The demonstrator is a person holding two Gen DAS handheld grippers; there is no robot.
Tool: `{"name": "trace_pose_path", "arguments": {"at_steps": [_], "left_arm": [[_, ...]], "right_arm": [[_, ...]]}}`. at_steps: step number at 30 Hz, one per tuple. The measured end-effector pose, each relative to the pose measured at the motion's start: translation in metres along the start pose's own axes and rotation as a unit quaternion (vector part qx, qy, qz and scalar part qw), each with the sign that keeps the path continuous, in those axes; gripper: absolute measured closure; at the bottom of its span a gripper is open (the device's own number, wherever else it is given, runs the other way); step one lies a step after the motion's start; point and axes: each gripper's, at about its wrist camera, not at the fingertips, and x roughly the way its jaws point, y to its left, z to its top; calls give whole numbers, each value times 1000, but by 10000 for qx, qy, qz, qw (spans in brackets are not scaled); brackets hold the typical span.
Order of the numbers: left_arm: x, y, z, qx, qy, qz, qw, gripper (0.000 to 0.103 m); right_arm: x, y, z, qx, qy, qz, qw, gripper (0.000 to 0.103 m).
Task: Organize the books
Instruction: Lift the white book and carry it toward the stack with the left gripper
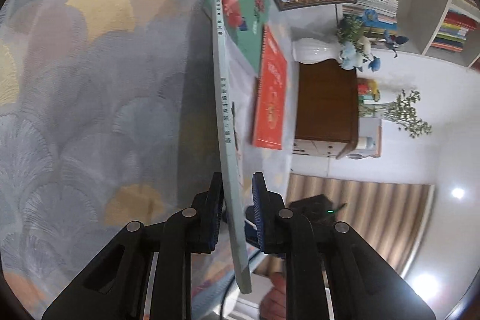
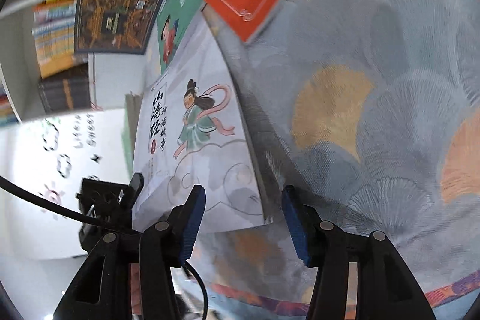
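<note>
**Spotter:** What have you got right now?

**Operator:** My left tool [image 1: 237, 209] is clenched on the pale illustrated book [image 1: 223, 116], near one end of its spine edge. The book is tipped up on edge over the patterned cloth [image 1: 90, 80] on the worktop. From my right wrist view I see its cover [image 2: 195, 140] face-on.

**Spotter:** And the right?

**Operator:** The right tool [image 2: 244, 218] is released, jaws apart, just short of the book's lower corner, nothing between the pads. The picture is smeared, so I can't swear it isn't brushing the edge.

**Spotter:** How would you play it?

**Operator:** I'd keep the left pinch firm, since a thin book held by one end may sag or swing. Bring the right in square to the cover, steady the free side, then carry it toward the red book [image 1: 270, 98] and green book [image 1: 243, 11] lying beyond.
</note>
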Motion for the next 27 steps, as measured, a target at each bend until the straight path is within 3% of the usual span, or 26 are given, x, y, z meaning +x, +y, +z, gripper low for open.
{"name": "trace_pose_path", "arguments": {"at_steps": [8,10,12,14,16,20,24,27], "left_arm": [[0,0,3,-208,86,-222,9995,88],[-1,0,3,-178,54,-123,9998,88],[-3,1,4,-99,14,108,9999,88],[-5,2,4,10,35,342,9994,88],[-5,0,4,221,45,677,9974,88],[-1,-11,-1,795,2,1361,9875,88],[-3,-22,-8,1349,-81,1791,9745,88],[-7,-28,-15,1624,-23,1798,9702,88]], "right_arm": [[18,-2,9,315,198,758,9964,50],[20,6,9,147,118,615,9979,50],[18,17,8,-161,3,347,9993,61],[17,34,4,-661,-108,-44,9977,63],[18,53,-3,-1251,-220,-633,9899,64],[29,85,-24,-2384,-345,-1672,9560,64],[36,97,-43,-2988,-335,-2080,9308,64],[41,105,-58,-3402,-321,-2367,9095,64]]}}
